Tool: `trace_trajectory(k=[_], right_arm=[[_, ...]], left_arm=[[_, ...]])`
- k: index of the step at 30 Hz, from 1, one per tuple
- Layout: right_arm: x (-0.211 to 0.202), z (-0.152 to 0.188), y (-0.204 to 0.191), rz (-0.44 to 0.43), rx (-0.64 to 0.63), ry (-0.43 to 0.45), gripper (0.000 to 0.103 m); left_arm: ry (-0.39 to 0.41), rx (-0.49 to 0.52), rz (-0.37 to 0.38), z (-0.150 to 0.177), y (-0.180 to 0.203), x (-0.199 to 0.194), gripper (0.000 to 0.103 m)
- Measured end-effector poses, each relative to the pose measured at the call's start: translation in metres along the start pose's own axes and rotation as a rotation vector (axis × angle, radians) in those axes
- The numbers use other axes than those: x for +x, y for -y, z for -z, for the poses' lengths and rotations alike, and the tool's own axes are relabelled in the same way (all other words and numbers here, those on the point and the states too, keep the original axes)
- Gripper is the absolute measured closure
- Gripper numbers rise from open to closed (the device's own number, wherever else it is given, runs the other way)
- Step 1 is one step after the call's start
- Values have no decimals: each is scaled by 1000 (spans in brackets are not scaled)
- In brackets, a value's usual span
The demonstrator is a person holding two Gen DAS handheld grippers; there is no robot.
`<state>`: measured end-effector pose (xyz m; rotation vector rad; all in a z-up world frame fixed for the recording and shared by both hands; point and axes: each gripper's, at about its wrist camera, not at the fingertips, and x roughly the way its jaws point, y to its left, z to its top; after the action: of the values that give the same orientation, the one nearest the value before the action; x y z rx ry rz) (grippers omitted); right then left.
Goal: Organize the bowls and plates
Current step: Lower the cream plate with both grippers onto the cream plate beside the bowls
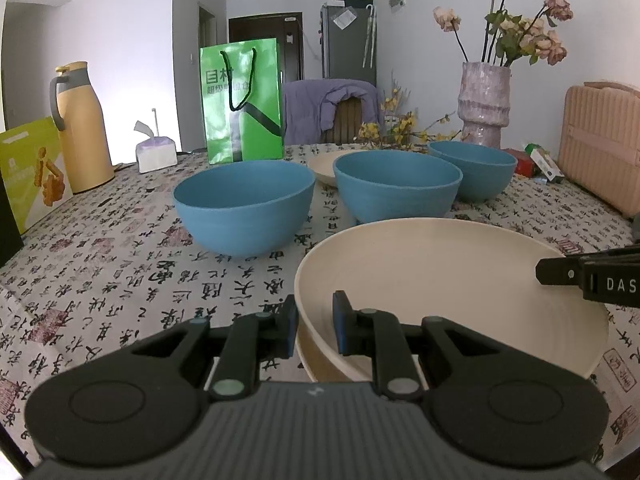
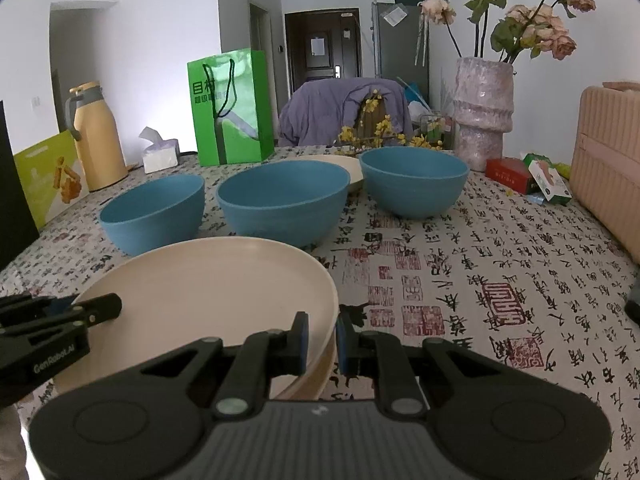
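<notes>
A cream plate [image 1: 452, 292] [image 2: 208, 292] lies nearest on the patterned tablecloth, held at both sides. My left gripper [image 1: 316, 326] is shut on its left rim, and my right gripper [image 2: 323, 340] is shut on its right rim. Each gripper also shows in the other's view: the right gripper [image 1: 560, 274] and the left gripper [image 2: 100, 308]. The edge of a second cream plate [image 1: 316, 364] [image 2: 316, 376] shows right beneath the held one. Behind stand three blue bowls in a row: [image 1: 244, 208], [image 1: 396, 188], [image 1: 476, 168]. A further cream plate [image 1: 324, 168] [image 2: 354, 170] lies behind them.
Along the far edge stand a yellow thermos [image 1: 80, 128], a tissue box [image 1: 156, 154], a green paper bag [image 1: 240, 100] and a vase of flowers [image 1: 484, 104]. A pink case [image 1: 600, 140] and small boxes [image 2: 532, 178] sit at the right. A chair with purple cloth [image 1: 328, 108] is behind the table.
</notes>
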<state>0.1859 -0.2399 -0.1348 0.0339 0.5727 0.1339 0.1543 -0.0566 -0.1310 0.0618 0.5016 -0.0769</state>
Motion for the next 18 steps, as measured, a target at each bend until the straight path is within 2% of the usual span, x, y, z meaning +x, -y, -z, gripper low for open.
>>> trace_trajectory(k=[18], right_arm=[[13,9,-9,35,-63,-7,89]], left_arm=[[-11,50,-30,7,5,10,84]])
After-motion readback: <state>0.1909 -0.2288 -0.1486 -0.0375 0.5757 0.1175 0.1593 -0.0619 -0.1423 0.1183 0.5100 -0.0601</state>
